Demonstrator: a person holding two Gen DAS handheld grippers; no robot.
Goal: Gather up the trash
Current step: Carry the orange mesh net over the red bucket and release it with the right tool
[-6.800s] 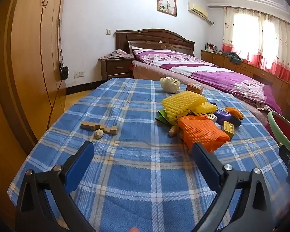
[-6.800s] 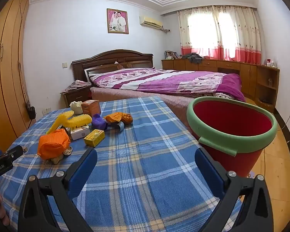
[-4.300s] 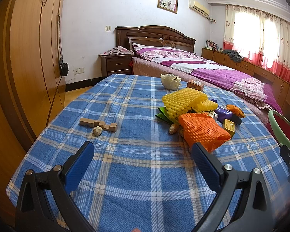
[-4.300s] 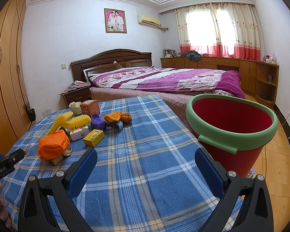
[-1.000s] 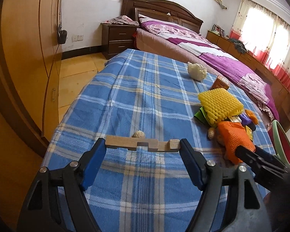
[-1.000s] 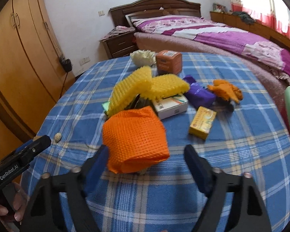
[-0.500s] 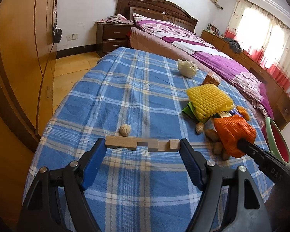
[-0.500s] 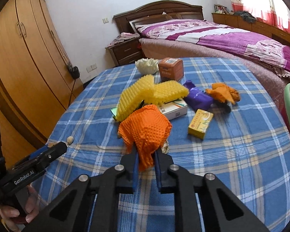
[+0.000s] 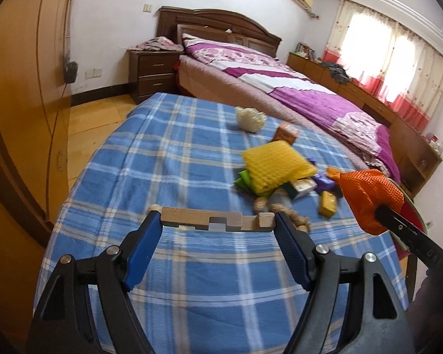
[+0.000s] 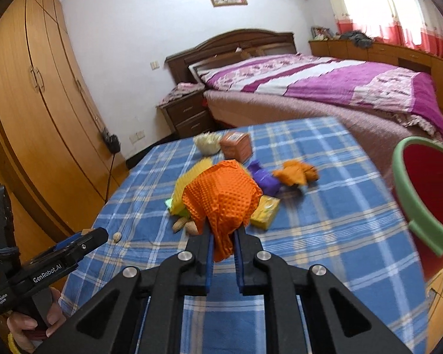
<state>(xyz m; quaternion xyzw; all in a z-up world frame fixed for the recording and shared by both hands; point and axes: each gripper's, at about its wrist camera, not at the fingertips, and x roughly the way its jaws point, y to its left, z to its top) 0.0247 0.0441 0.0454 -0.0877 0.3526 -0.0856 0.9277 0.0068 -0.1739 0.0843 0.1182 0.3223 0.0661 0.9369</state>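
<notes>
Currently, I log, in order of size: red bin with green rim (image 10: 422, 194), standing off the table's right edge, so drops need a rightward carry. Orange foam net (image 10: 221, 200), pinched by my right gripper (image 10: 224, 240), lifted above the remaining pile. Notched wooden strip (image 9: 217, 221), spanned end to end between my left gripper (image 9: 218, 227) pads, raised off the blue plaid cloth (image 9: 174, 159).

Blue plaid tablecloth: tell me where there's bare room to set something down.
Free: the blue plaid tablecloth between the small yellow box and the red bucket with green rim, and its near strip by the gripper fingers. Crowded: around the yellow foam net, peanuts and purple wrapper.
</notes>
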